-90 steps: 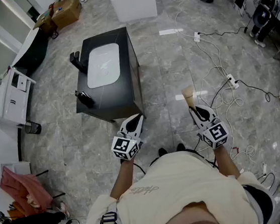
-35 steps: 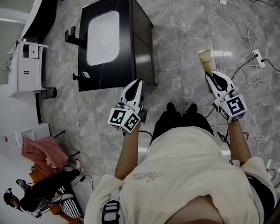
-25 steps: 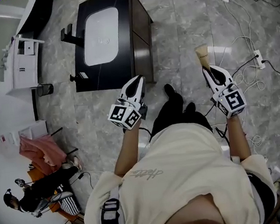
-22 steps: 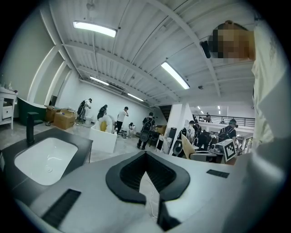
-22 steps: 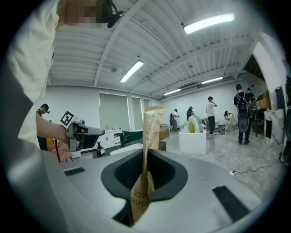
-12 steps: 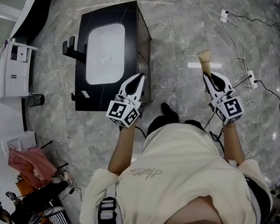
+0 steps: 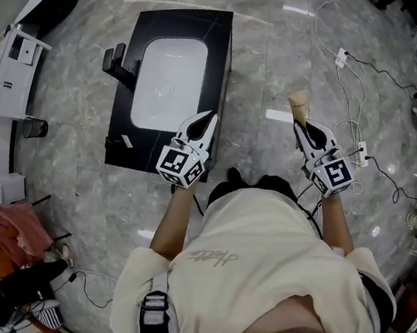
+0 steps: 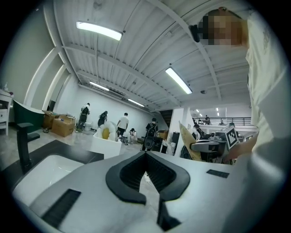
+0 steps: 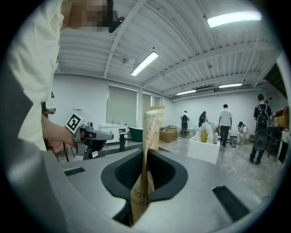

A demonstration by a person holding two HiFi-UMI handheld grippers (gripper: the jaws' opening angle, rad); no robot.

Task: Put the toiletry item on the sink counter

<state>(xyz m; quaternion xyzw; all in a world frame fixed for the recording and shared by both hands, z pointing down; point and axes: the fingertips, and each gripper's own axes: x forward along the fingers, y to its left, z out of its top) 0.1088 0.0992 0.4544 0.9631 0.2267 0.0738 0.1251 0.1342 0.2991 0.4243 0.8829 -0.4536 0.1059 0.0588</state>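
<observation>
Packet: tan paper, matt, with small dark print. Left gripper and right gripper: shells of smooth matt pale-grey plastic; pads black, matt, finely ribbed. Counter: black top, glossy, faint veining; basin white, smooth, slight sheen. Floor: grey marbled tile, polished, reflecting the ceiling lights. Shirt: cream cloth, matt.
</observation>
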